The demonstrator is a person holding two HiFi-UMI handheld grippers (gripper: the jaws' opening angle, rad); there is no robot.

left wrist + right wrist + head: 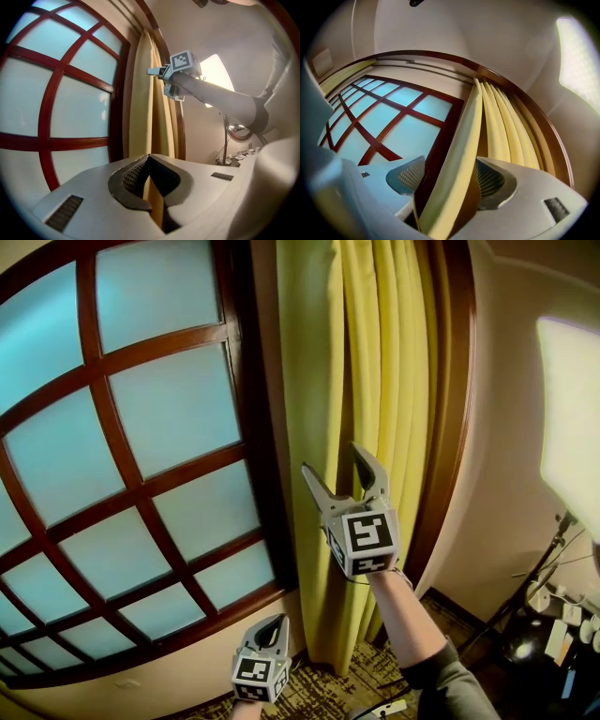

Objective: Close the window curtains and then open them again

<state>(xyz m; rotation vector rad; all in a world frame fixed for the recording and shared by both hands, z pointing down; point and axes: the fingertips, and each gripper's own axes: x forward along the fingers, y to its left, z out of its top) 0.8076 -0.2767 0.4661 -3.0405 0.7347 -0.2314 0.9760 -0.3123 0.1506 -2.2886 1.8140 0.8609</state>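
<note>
The yellow curtain hangs gathered in folds at the right side of the wood-framed window. My right gripper is raised against the curtain's inner edge. Its jaws stand open, with that edge fold running between the pads, which do not press on it. The left gripper view shows the right gripper up high beside the curtain. My left gripper sits low near the window sill, shut with nothing in it, and points at the curtain's lower part.
A lit lampshade glows at the right, with a thin stand and small items on the floor below it. Patterned carpet lies under the curtain. A second yellow curtain hangs at the window's far left, under the rod.
</note>
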